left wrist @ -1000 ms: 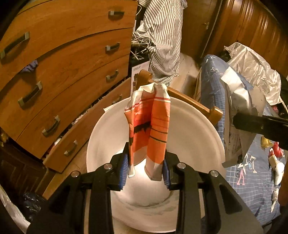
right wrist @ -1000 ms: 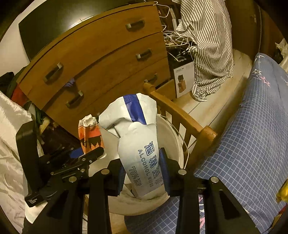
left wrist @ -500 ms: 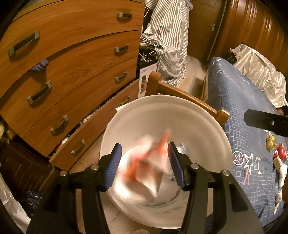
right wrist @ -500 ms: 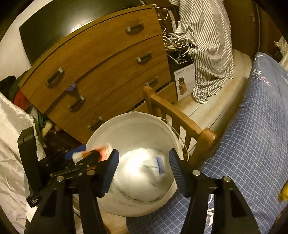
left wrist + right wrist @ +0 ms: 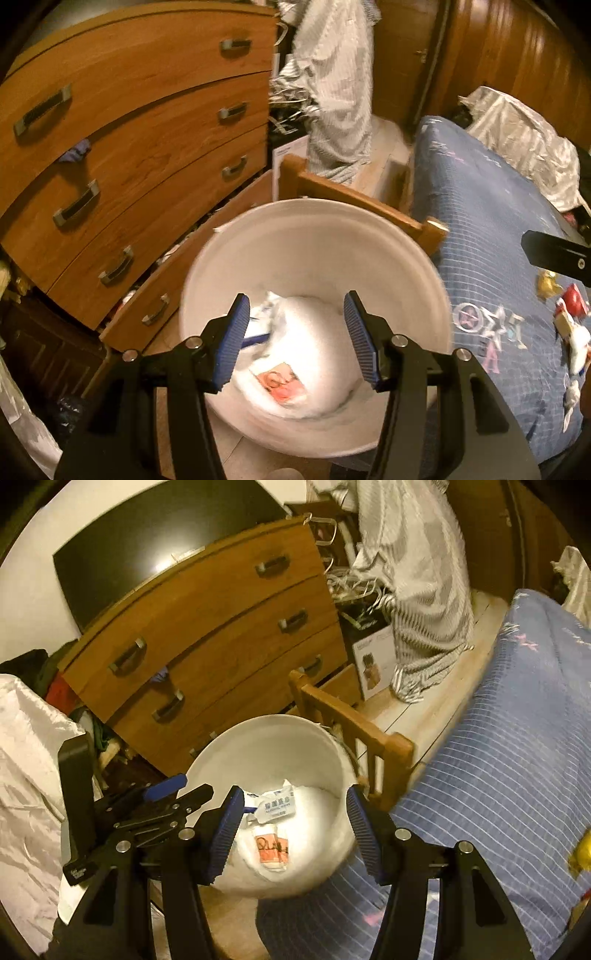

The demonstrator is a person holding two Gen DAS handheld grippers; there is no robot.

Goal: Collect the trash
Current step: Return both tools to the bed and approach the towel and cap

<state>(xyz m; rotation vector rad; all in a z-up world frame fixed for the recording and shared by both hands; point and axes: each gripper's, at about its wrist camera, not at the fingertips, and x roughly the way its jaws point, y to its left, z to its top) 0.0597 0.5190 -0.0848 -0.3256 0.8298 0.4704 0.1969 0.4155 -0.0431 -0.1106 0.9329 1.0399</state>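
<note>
A white bucket is seen in the lower centre of the left wrist view, its rim blurred; the left gripper is held over its mouth with both blue-padded fingers spread wide and nothing between them; an orange wrapper is seen lying on the bucket floor between the finger tips, and a white alcohol-wipe pack lies just above it in the frame, toward the left finger; both are softened by blur. In the right wrist view the same bucket sits at lower centre; the right gripper is likewise spread wide over it and holds nothing; the wipe pack and the orange wrapper are seen inside the bucket, the wrapper directly below the pack in the frame and close against it; the left gripper is visible at lower left, beside the bucket rim. A wooden chest of drawers fills the upper left of the left view; a striped garment hangs at top centre; a wooden bed rail runs just behind the bucket; a blue checked bedsheet occupies the right side; small scraps of litter, red, yellow and white, are scattered on the sheet at the right edge; a crumpled white cloth is noted at the upper right.
</note>
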